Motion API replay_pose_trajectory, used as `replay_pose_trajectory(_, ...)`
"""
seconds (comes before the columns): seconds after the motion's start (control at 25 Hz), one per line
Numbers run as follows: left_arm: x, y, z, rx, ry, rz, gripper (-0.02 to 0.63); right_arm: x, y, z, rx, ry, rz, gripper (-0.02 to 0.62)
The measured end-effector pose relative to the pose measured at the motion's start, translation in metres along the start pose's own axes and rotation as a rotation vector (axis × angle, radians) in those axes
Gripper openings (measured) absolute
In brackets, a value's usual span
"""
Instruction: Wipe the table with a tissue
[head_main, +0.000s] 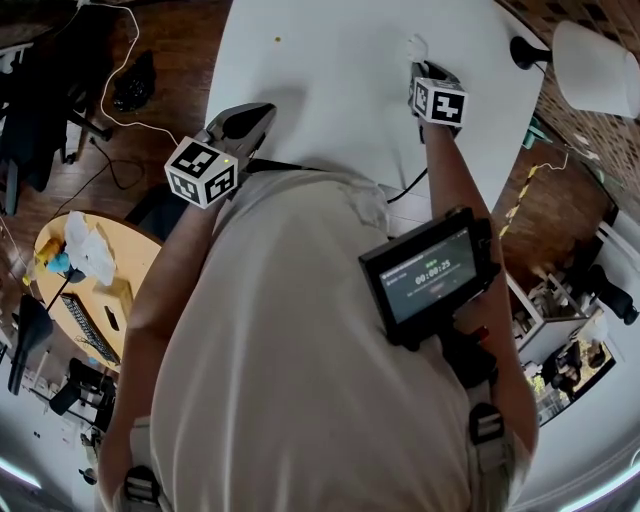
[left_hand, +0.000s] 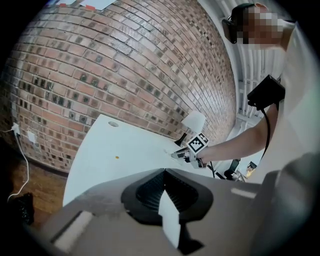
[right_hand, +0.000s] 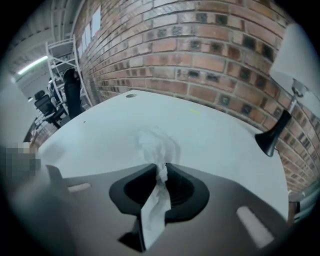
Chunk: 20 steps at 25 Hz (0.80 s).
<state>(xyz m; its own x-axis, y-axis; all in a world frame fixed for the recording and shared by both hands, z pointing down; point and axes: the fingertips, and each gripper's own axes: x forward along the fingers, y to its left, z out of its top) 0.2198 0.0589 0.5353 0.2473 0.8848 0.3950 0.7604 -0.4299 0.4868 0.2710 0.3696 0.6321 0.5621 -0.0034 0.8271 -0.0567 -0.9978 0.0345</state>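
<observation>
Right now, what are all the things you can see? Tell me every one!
table: one, white, in front of the person
tissue: one, white, crumpled, in the right gripper's jaws
lamp: one, white shade, black base, table's right side
speck: one, yellowish, far part of table
brick wall: one, reddish-brown, behind the table
round table: one, wooden, cluttered, off to the left
screen device: one, black, on the person's chest
left gripper: one, grey, shut, empty
right gripper: one, grey, shut on tissue
</observation>
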Motion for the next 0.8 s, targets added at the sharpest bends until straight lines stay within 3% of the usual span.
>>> replay_pose_trajectory(0.24,-0.005,0.001,-0.007,-0.011,-0.007,0.01,0.006,0.008,0.047,0.009,-0.157,0.02,0.096,0.058)
replay_pose_trajectory(0.64,0.004,-0.003,-0.004,-0.004,-0.006,-0.012,0.006,-0.017,0.17,-0.023,-0.514,0.045,0.508,0.058)
replay_pose_trajectory(0.72,0.007,-0.005,-0.004,-0.001,-0.004,-0.02,0.006,-0.022,0.173,-0.034,-0.568,0.047,0.543,0.058)
replay_pose_trajectory(0.8,0.01,-0.006,-0.004,0.001,0.0,-0.027,0.006,-0.024,0.161,-0.04,-0.551,0.039,0.524,0.058)
